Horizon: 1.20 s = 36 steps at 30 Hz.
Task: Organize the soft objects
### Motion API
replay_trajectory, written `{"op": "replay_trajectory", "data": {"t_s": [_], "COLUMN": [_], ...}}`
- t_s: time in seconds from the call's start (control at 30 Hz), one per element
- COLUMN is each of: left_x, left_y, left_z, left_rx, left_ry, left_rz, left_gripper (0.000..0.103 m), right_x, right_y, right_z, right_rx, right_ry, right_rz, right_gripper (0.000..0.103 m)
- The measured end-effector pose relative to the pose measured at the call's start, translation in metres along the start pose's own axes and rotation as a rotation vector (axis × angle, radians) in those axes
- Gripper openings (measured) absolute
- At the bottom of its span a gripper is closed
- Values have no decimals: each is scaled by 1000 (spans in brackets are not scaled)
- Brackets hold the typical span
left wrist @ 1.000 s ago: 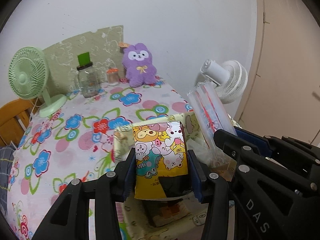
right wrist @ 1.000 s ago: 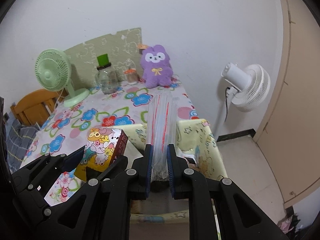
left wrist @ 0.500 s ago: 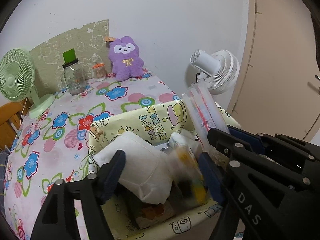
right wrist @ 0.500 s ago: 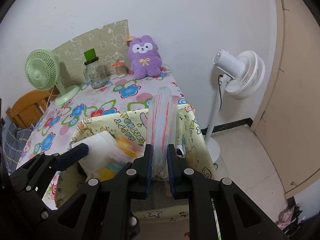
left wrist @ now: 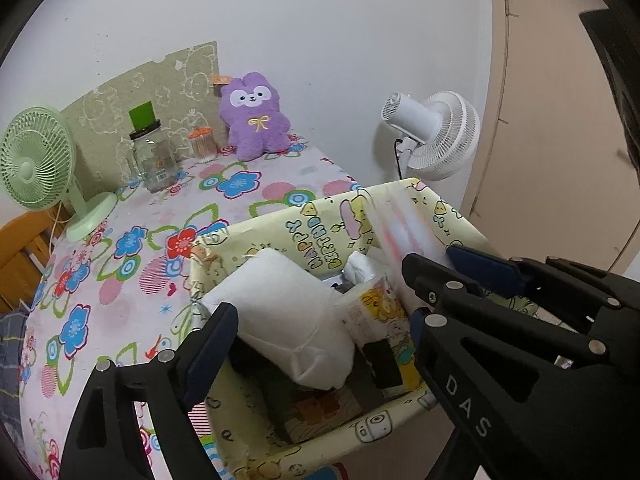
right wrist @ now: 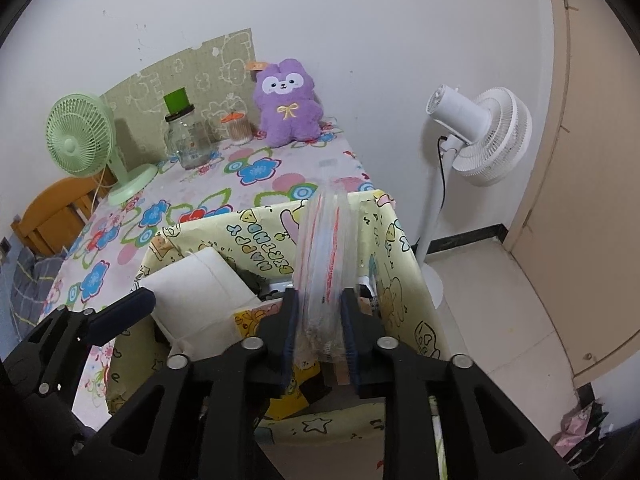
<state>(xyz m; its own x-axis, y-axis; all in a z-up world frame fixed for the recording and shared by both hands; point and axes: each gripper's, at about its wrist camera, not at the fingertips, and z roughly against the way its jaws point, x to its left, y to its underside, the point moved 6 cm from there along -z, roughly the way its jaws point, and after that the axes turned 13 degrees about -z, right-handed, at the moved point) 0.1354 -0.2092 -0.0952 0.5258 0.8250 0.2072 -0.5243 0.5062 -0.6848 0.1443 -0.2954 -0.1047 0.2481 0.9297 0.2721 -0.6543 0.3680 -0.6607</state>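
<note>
A yellow cartoon-print fabric bin (left wrist: pixel 320 232) (right wrist: pixel 404 288) stands at the table's near edge. In it lie a white soft pack (left wrist: pixel 288 312) (right wrist: pixel 196 288) and a yellow cartoon tissue pack (left wrist: pixel 384 320) (right wrist: pixel 252 320). My left gripper (left wrist: pixel 320 328) is open and empty above the bin, its jaws wide on either side of the white pack. My right gripper (right wrist: pixel 318 328) is shut on a clear plastic bag with red stripes (right wrist: pixel 326 248), held upright over the bin's right part; the bag also shows in the left wrist view (left wrist: pixel 404 232).
The floral-cloth table (left wrist: pixel 160 240) carries a green desk fan (left wrist: pixel 36 160), a glass jar (left wrist: pixel 154 164), a small toothpick jar (left wrist: pixel 204 144) and a purple plush (left wrist: pixel 256 116) by the wall. A white floor fan (right wrist: pixel 484 136) stands right of the table. A wooden chair (right wrist: pixel 52 216) is at left.
My left gripper opened and let go of the yellow cartoon pack, which dropped into the bin. Both grippers moved closer over the bin. The right gripper kept its hold on the clear bag.
</note>
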Motion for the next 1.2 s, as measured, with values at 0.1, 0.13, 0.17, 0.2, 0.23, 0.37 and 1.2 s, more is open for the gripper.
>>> {"op": "replay_trajectory", "data": {"t_s": [0.1,0.13,0.17,0.2,0.23,0.37,1.2], "left_x": [3,5,6,7,8,13,78], "left_y": [1,2,2,3,3,6,37], "left_z": [3,6,7,8,10,16,84], "left_rx": [-7,-12,-14,-16,-17,-24,-90], "left_ry": [5,0,-3,-4,-6,-16,-163], "left_rz": [7,10,11,13,15,23,132], "left_gripper": [91,92,92,93,93,93,103], "right_x": [4,5,6,7,9,15,92], "right_y": [1,1,1,2,2,4,22], "right_z": [4,6,7,8,10,15,66], "right_rx": [-11,-16,-19,-22,-24,-29,-109], "right_ry": [-3,-12,-18,-23,-25,-28,-105], "right_rz": [7,2,-1,-2,-3,2,81], "right_gripper": [47,57,60,62,63,65,88]}}
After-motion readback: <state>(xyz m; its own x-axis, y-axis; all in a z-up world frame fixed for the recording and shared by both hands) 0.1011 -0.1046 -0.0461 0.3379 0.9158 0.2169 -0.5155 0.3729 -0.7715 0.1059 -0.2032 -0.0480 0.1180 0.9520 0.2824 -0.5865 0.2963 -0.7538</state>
